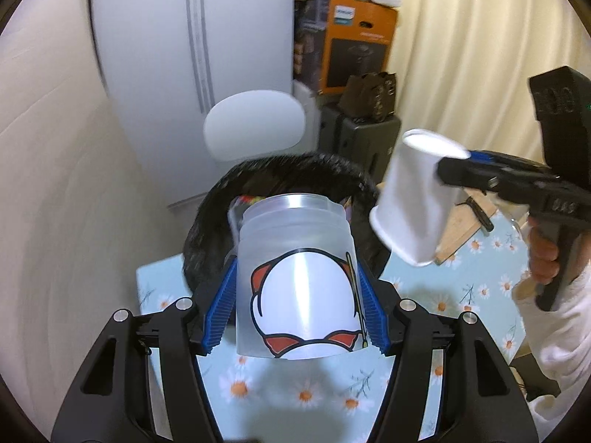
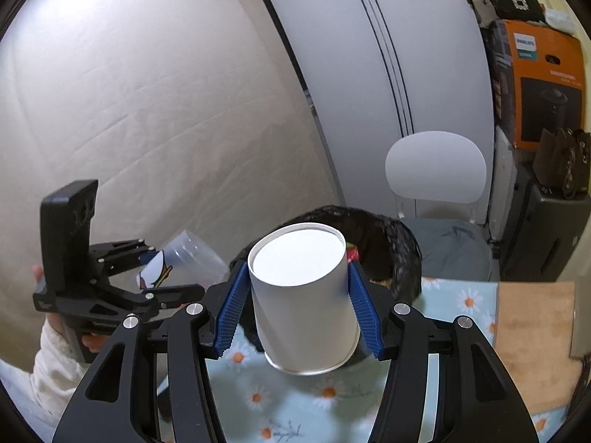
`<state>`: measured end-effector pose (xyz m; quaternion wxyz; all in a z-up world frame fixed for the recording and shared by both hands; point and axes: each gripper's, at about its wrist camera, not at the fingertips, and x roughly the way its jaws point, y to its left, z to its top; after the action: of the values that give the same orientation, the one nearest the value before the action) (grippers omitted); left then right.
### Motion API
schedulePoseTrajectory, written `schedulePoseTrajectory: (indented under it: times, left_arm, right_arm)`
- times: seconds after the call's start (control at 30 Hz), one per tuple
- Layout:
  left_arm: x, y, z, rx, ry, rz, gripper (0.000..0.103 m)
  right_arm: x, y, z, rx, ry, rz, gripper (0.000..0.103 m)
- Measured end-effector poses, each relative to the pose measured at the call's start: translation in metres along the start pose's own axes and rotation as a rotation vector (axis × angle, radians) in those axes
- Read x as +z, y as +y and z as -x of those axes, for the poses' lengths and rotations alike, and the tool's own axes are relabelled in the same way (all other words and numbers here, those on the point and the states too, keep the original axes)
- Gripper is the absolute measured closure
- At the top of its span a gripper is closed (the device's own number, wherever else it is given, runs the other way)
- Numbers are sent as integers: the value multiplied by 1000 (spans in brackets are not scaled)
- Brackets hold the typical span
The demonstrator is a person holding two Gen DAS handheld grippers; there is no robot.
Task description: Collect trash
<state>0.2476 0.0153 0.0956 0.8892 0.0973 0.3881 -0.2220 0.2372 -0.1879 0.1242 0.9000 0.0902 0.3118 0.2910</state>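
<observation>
The left gripper (image 1: 295, 295) has its jaws clamped on a clear plastic cup (image 1: 295, 258), the blue ribbed pads pressing its two sides; the cup is held bottom-forward, carries a cartoon print in white, red and black, and looks to be more than one cup nested together, with nothing seen inside. The right gripper (image 2: 301, 304) likewise grips a white paper cup (image 2: 303, 295) between its blue pads, base turned away from the camera; the cup's open end faces downward toward the bench, so its inside is out of sight. Both cups are lifted clear of the bench (image 1: 461, 295), which wears a pale blue cloth printed with daisies. Just past the cups, at the bench's far edge, stands a bin lined with a black trash bag (image 2: 399, 251); some colourful wrappers show inside it, too small to tell apart. In the left wrist view the paper cup hangs to the right of the bag's rim, and the plastic cup sits directly in front of it. A wooden board (image 2: 535, 332) lies on the bench to the right. Behind the bin is a white chair (image 2: 436, 173), and further right an orange box (image 2: 543, 85) stacked on dark cases.
</observation>
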Motion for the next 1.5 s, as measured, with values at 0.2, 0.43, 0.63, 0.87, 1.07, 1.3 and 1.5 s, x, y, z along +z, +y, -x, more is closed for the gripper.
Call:
schedulePoseTrajectory:
  times: [0.2, 0.43, 0.63, 0.87, 1.07, 1.3, 1.5]
  left_arm:
    - [11, 11, -38, -39, 28, -29, 42]
    - [14, 21, -84, -60, 90, -51, 42]
    - [11, 26, -114, -72, 133, -68, 39]
    - [6, 31, -117, -47, 85, -75, 9]
    - [1, 22, -102, 29, 51, -37, 6]
    - [-15, -12, -60, 159, -5, 41, 6]
    - [-33, -38, -24, 253, -56, 154, 6]
  right_arm:
    - [11, -13, -35, -4, 17, -10, 52]
    - [20, -36, -80, -41, 46, -49, 52]
    - [25, -42, -115, -70, 93, -41, 52]
    - [30, -51, -120, -93, 62, -79, 28]
    - [24, -52, -97, -75, 31, -72, 17]
    - [2, -52, -50, -36, 62, 2, 15]
    - [-16, -51, -3, -32, 91, 108, 14]
